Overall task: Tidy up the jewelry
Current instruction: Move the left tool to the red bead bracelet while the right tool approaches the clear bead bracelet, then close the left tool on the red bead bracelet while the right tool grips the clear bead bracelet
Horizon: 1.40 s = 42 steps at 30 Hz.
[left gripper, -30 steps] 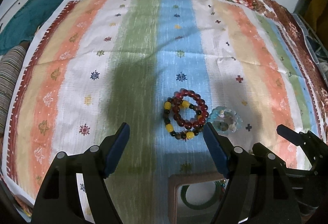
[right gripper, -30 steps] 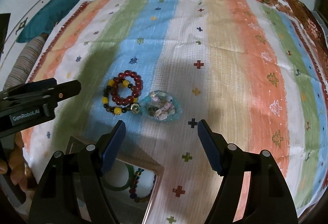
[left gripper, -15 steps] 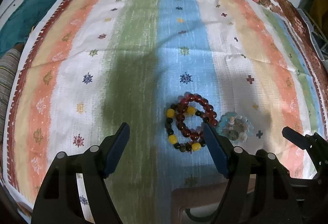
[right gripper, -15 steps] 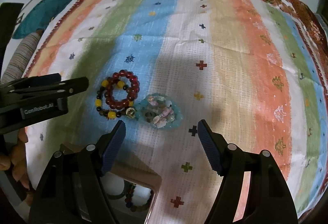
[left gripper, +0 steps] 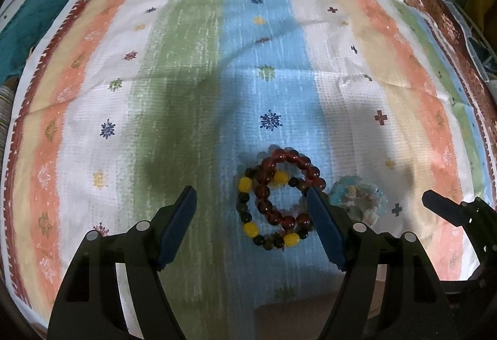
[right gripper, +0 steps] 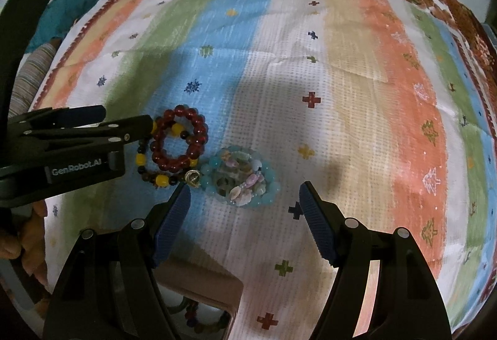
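1. Beaded bracelets are seen overlapped on the striped cloth (left gripper: pixel 192 66): the dark red bracelet (left gripper: pixel 287 187) lies on the yellow-and-dark bracelet (left gripper: pixel 267 222), with the pale blue shell bracelet (right gripper: pixel 239 181) touching beside them.
2. Both bracelets could be dragged together if only one is pinched, because they lie interlaced.
3. Nothing is gripped: the left gripper (left gripper: pixel 253 206) and right gripper (right gripper: pixel 243 198) are held spread.
4. A box (right gripper: pixel 202 293) sits close at the near edge; open cloth lies beyond.
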Each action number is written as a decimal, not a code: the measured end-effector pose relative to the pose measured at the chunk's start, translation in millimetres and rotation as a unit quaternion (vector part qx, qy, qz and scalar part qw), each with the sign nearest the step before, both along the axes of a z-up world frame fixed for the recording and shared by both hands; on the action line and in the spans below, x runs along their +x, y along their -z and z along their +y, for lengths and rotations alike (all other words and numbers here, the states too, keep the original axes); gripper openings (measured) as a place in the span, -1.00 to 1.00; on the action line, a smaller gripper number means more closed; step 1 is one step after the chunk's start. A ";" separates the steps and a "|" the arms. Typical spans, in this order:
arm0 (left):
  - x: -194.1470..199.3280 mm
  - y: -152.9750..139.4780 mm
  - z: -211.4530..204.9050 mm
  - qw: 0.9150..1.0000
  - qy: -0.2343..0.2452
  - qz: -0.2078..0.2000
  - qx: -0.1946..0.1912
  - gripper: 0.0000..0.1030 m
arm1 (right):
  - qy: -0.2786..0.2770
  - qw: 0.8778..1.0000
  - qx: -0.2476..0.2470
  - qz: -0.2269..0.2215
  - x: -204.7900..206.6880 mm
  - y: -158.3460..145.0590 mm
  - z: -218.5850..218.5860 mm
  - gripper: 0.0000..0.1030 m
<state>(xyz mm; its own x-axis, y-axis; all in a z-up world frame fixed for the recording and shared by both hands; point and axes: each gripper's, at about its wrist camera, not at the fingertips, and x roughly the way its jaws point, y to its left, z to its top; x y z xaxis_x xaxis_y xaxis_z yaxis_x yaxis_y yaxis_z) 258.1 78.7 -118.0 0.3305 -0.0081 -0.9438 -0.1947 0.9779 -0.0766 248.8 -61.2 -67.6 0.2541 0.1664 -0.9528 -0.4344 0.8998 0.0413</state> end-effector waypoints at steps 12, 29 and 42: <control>19.0 16.0 -1.4 1.000 0.010 0.014 0.002 0.20 | -0.003 1.000 -0.006 0.014 12.0 12.2 6.6 0.20; 35.3 38.7 -8.3 0.999 0.038 0.036 0.009 -0.56 | -0.011 0.999 -0.013 0.046 19.6 34.7 11.6 -0.58; 30.8 34.0 -7.0 0.999 0.036 0.031 0.015 -0.75 | -0.023 0.999 -0.009 0.027 18.4 27.5 15.1 -0.74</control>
